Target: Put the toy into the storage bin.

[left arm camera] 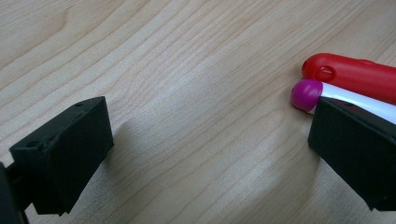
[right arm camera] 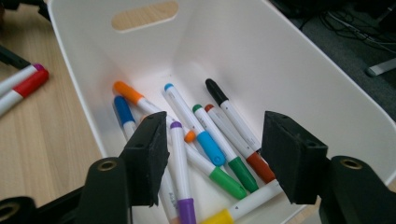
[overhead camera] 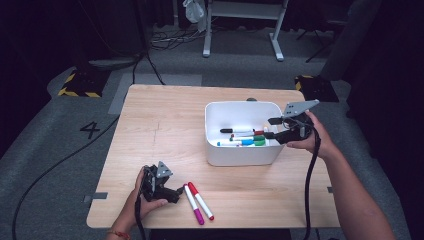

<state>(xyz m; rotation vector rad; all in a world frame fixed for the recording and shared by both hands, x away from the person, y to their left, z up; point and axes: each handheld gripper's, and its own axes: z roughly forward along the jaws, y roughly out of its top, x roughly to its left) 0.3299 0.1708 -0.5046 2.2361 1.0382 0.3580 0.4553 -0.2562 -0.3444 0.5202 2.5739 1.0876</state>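
The right gripper (right arm camera: 212, 158) hangs over the bin (overhead camera: 240, 155) at 3 o'clock on the table (overhead camera: 165, 130), jaws wide and empty above the markers (right arm camera: 205, 144). The left gripper (left arm camera: 205, 149), jaws wide, sits at 7 o'clock, perhaps touching the magenta marker (left arm camera: 308, 94) beside the red marker (left arm camera: 355, 77).

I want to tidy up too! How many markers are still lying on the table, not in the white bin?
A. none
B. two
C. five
B: two markers, a red one and a purple one, lie side by side on the table, outside the bin.
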